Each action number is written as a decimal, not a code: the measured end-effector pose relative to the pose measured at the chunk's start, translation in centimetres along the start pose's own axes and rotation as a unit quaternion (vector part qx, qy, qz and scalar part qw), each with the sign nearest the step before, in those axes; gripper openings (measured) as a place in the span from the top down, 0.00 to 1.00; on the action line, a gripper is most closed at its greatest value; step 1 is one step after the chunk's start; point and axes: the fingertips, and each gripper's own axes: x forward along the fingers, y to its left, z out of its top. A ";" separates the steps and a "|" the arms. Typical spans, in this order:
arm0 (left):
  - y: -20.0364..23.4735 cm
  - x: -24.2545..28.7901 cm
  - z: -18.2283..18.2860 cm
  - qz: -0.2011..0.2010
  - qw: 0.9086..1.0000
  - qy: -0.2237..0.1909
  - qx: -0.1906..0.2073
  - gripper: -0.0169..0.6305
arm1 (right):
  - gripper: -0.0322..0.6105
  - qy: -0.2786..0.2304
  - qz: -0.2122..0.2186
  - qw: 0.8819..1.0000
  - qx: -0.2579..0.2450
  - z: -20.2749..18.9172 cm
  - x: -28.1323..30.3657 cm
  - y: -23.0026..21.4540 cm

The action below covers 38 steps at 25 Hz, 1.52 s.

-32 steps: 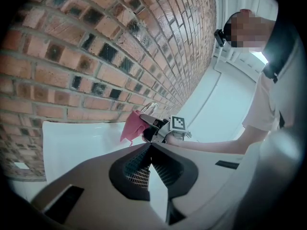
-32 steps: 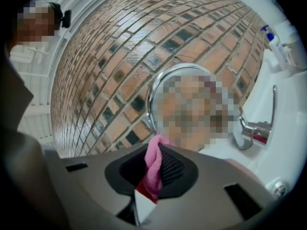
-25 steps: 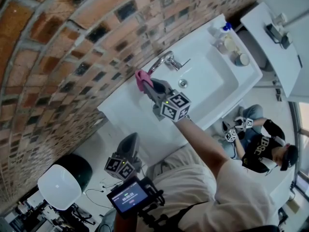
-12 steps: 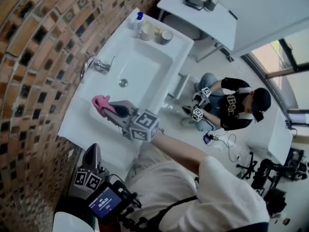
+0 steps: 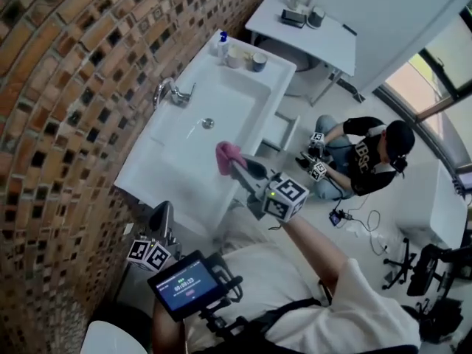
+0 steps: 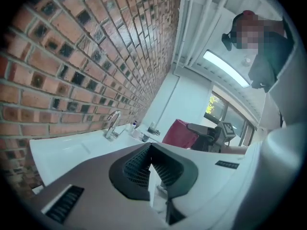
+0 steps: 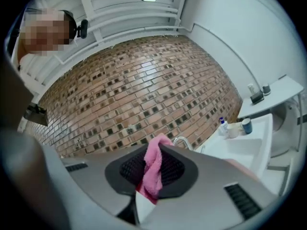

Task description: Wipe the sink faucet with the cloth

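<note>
Cloth (image 5: pixel 228 155) in right tool (image 5: pixel 238 165), now well clear of faucet (image 5: pixel 169 91)

Perhaps a staged washroom in a lab: white sink (image 5: pixel 157 167), faucet (image 5: pixel 171 92), brick wall (image 5: pixel 66 109) (floor cables (image 5: pixel 366 223)).

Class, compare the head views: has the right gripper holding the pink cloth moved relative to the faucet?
Yes. The right gripper, shut on the pink cloth, has pulled back from the faucet towards the sink's front edge.

Brick wall (image 5: pixel 74 87), white table (image 5: pixel 324 39) (window (image 5: pixel 441 59) beyond)
</note>
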 end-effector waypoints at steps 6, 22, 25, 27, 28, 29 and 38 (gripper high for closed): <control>-1.8 -5.3 -1.1 -0.005 1.000 -0.014 0.012 0.97 | 0.87 0.008 -0.025 1.000 -0.012 -2.0 -6.0 3.5; -3.8 -11.6 -6.5 0.076 0.996 -0.033 -0.015 0.97 | 0.87 0.069 0.010 0.997 -0.029 -5.7 -11.2 4.7; -6.0 -10.6 -7.1 0.086 0.996 -0.035 -0.017 0.97 | 0.87 0.079 0.022 0.996 -0.023 -5.4 -12.8 4.0; -7.5 -9.0 -7.1 0.084 0.996 -0.036 -0.012 0.97 | 0.87 0.082 0.029 0.996 -0.020 -4.9 -13.8 3.3; -8.2 -8.2 -7.2 0.084 0.996 -0.036 -0.011 0.97 | 0.87 0.083 0.033 0.996 -0.018 -4.8 -14.4 2.9; -9.0 -7.5 -7.3 0.084 0.996 -0.036 -0.011 0.97 | 0.87 0.086 0.037 0.996 -0.015 -4.9 -15.1 2.6; -14.8 -4.9 -10.4 0.102 0.993 -0.051 -0.027 0.97 | 0.87 0.108 0.057 0.992 -0.017 -5.8 -20.8 -0.9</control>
